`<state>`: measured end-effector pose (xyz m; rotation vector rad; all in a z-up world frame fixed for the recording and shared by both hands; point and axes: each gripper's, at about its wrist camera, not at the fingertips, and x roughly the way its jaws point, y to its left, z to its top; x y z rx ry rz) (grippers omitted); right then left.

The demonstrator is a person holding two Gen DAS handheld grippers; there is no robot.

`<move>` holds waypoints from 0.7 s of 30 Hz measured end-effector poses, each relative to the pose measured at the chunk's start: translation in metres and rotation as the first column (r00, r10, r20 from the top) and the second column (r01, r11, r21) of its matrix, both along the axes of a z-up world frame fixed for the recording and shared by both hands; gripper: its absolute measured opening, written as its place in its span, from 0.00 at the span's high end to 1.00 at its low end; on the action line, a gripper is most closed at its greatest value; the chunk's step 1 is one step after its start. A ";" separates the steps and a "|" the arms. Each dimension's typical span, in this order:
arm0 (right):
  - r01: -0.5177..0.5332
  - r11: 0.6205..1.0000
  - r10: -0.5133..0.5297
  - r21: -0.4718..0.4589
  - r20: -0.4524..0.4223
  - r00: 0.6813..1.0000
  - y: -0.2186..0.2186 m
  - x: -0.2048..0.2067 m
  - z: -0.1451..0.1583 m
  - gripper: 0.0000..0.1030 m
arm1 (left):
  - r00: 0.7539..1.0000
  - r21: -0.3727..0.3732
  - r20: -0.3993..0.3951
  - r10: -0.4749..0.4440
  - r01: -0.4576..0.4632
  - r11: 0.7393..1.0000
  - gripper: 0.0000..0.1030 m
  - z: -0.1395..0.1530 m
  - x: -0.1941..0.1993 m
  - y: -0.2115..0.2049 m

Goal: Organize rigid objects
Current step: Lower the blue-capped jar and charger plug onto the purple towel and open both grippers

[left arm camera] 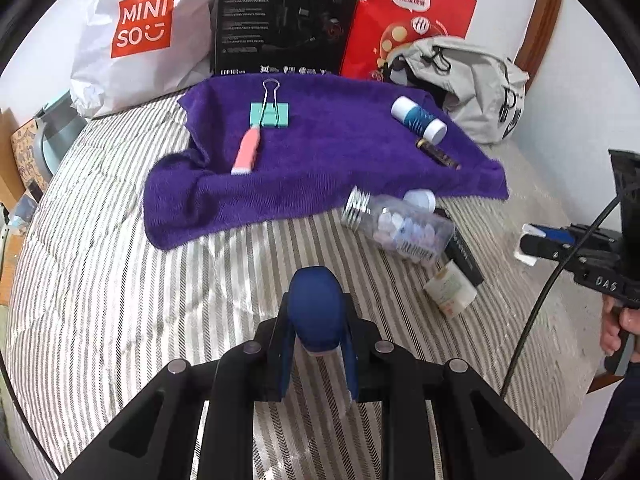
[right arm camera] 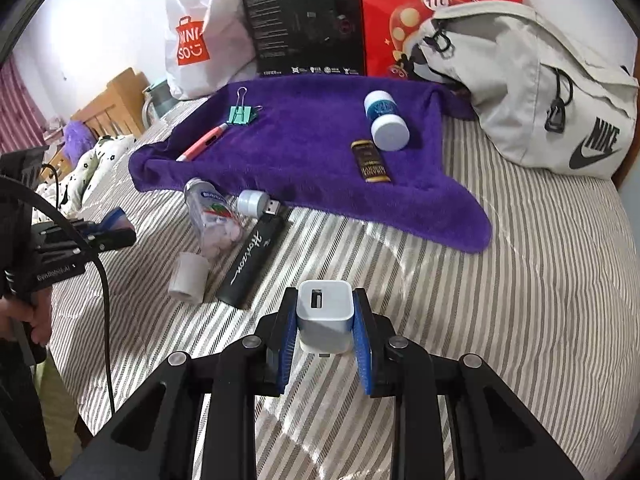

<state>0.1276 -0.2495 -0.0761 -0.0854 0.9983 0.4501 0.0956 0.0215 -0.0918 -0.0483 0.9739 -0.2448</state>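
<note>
My left gripper (left arm camera: 316, 312) is shut on a rounded dark blue object (left arm camera: 316, 312), held above the striped bed. My right gripper (right arm camera: 325, 310) is shut on a white USB charger cube (right arm camera: 325, 316), also above the bed. A purple towel (left arm camera: 320, 152) lies ahead with a teal binder clip (left arm camera: 269, 114), a pink pen-like stick (left arm camera: 247, 152), a white-and-blue bottle (right arm camera: 385, 118) and a small dark gold-lettered tube (right arm camera: 370, 162) on it. In front of the towel lie a clear pill bottle (left arm camera: 394, 224), a white USB plug light (right arm camera: 256, 202), a black "Horizon" case (right arm camera: 250, 262) and a small white tube (right arm camera: 189, 278).
Behind the towel stand a white Miniso bag (left arm camera: 136, 36), a black box (left arm camera: 284, 16) and a red bag (left arm camera: 404, 20). A grey Nike backpack (right arm camera: 532, 92) lies at the back right. The striped bedcover (left arm camera: 120, 280) has room at the front left. A hand (left arm camera: 624, 328) holds the right gripper.
</note>
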 end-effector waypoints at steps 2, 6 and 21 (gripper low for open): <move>-0.002 1.000 0.002 0.000 0.006 1.000 0.001 0.005 0.003 0.75 | 1.000 -0.015 0.004 0.000 0.000 1.000 0.81 0.004 0.005 0.003; -0.017 1.000 0.017 0.011 0.019 1.000 0.006 0.017 0.012 0.75 | 1.000 0.003 0.015 -0.005 0.005 1.000 0.81 0.014 0.025 0.007; -0.026 1.000 0.026 0.007 -0.024 0.999 0.041 0.110 0.010 0.75 | 1.000 0.011 0.025 -0.016 0.016 1.000 0.81 0.023 0.125 0.010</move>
